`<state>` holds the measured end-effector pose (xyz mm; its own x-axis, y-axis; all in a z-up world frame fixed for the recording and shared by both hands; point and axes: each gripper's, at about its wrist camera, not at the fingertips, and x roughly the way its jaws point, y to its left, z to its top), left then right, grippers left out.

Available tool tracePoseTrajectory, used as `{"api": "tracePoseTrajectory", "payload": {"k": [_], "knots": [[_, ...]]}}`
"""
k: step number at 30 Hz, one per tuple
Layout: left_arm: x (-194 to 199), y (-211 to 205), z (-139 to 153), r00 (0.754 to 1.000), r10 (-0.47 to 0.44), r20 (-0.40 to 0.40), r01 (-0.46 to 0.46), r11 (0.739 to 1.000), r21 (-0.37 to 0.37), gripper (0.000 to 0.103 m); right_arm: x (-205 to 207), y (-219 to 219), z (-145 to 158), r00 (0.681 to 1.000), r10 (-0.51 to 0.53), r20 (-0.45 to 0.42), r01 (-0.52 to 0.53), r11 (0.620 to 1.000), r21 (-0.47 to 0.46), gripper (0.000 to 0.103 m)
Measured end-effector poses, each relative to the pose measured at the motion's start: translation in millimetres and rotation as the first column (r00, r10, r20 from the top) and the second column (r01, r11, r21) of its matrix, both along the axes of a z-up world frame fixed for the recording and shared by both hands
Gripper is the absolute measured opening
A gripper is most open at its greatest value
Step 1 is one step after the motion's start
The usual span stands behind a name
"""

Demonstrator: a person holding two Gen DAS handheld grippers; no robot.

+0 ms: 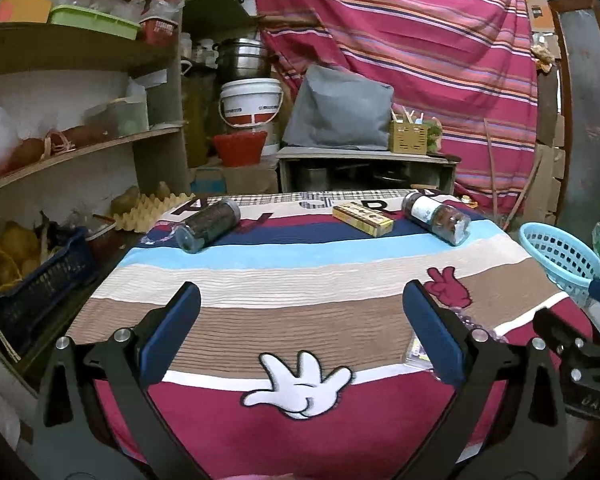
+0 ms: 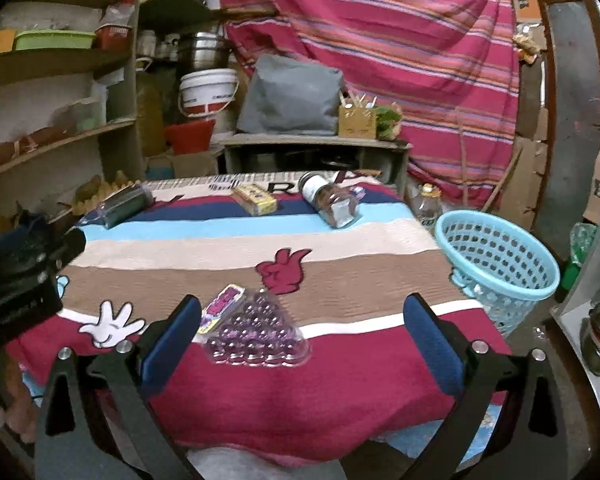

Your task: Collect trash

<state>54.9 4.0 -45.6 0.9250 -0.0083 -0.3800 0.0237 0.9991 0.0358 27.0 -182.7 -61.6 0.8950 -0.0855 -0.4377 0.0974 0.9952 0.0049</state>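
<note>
Both grippers hover level over the near edge of the striped tablecloth (image 2: 340, 240) — left gripper (image 1: 300, 332) and right gripper (image 2: 302, 334) spread wide, holding nothing. A clear blister tray (image 2: 258, 330) lies between the right fingers; two jars (image 2: 332, 202) (image 1: 208, 226) and a yellow box (image 1: 362, 220) lie farther back. The blue basket (image 2: 500, 256) stands beside the table's right edge. Letters "A" and "R" show — labels unreadable.

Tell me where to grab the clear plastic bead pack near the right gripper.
Probably by its flat labelled corner, coming from above with the right gripper. The bead pack lies flat on the cloth, and its bumpy triangular shell gives the fingers little purchase; the thin edge should pinch more easily.
</note>
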Motion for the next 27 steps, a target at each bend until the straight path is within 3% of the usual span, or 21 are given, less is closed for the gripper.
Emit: {"api": "tracePoseTrajectory", "payload": {"k": [12, 27], "knots": [[-2.7, -16.1, -5.8, 0.998, -0.065, -0.025, 0.065, 0.998, 0.003, 0.098, 3.9, 1.7, 3.9, 1.0, -0.013, -0.005, 0.013, 1.0, 0.009, 0.099], [-0.8, -12.8, -5.4, 0.998, -0.054, -0.041, 0.055, 0.998, 0.022, 0.098, 1.2, -7.9, 5.1, 0.999, -0.04, 0.01, 0.039, 0.999, 0.016, 0.099]]}}
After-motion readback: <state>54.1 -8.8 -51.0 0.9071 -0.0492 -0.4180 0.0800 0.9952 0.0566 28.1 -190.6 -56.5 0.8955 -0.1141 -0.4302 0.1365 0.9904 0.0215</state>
